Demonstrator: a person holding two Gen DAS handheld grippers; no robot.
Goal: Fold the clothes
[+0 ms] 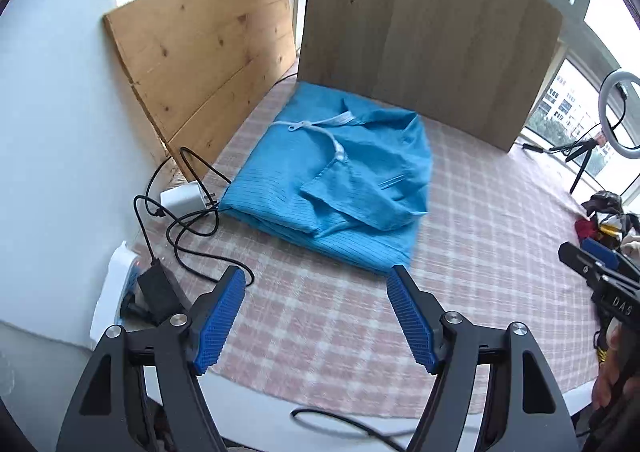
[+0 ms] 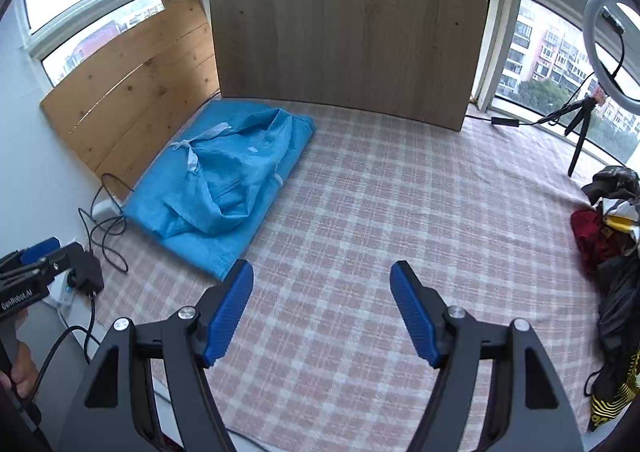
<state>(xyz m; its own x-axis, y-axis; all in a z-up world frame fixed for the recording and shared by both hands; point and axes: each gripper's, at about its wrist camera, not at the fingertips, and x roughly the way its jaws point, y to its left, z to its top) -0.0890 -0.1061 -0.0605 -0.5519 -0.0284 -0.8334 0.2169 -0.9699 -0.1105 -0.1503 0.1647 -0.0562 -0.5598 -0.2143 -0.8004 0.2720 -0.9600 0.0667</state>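
Pile of clothes (image 2: pixel 612 228) at the right edge is cut off by the frame, items in it hard to tell apart. Blue garment (image 1: pixel 336 179) lies folded on the checked cloth (image 2: pixel 400 211), near the pine board (image 1: pixel 200 63); its far edge meets the upright panel (image 2: pixel 348 19). Left gripper (image 1: pixel 318 316) and right gripper (image 2: pixel 322 312) both gape wide over bare cloth, nothing held. Charger cables (image 1: pixel 180 219) run under the garment's corner.

clothes pile (image 2: pixel 612 236) cut off by right edge, ring light (image 1: pixel 620 115) cropped
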